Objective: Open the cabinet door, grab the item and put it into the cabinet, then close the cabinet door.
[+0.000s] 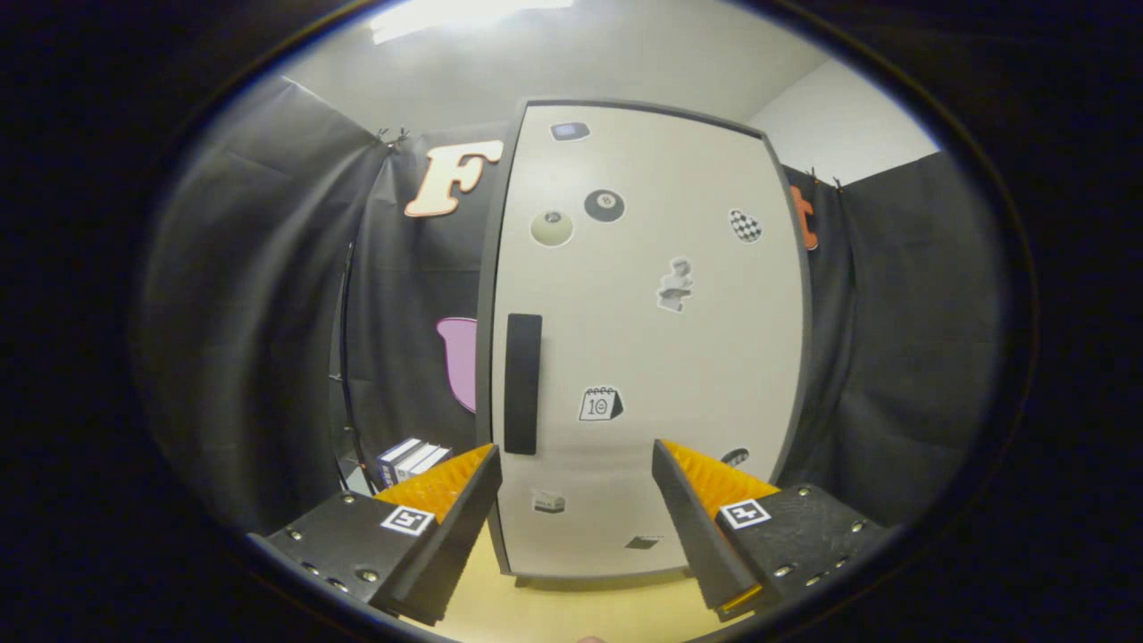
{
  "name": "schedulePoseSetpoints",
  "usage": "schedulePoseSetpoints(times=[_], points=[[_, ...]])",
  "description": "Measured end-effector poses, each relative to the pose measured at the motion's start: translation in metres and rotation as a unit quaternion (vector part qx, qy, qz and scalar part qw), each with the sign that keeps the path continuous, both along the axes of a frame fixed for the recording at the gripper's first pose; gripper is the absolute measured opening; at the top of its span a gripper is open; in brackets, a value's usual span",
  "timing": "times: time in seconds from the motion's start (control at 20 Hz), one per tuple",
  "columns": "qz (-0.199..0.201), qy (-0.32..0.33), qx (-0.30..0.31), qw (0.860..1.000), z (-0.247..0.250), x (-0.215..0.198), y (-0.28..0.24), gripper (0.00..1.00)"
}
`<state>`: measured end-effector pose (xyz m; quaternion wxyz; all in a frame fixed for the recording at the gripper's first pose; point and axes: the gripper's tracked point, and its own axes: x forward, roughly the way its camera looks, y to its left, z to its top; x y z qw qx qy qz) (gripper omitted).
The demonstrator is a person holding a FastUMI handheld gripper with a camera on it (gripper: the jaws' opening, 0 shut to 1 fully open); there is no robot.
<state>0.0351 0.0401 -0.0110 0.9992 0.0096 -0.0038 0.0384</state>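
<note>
Cabinet door (652,339) shut — stickered; gripper (576,464) agape.

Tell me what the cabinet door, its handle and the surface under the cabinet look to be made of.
Cabinet door: smooth, matte off-white panel, probably painted metal or laminate; its evenly flat face carries stickers or magnets. Handle: a dark, dull vertical bar, likely plastic. Surface below: pale yellowish, possibly wood or laminate; no grain is discernible. The tool is open, facing the closed door.
</note>
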Motion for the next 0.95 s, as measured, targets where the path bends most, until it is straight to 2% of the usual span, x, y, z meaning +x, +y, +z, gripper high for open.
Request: schedulePoseSetpoints(times=[0.55, 0.95], points=[[-0.036, 0.012, 0.021, 0.999, 0.012, -0.098, -0.045, 1.0], [-0.044, 0.013, 0.018, 0.999, 0.01, -0.127, -0.054, 1.0]])
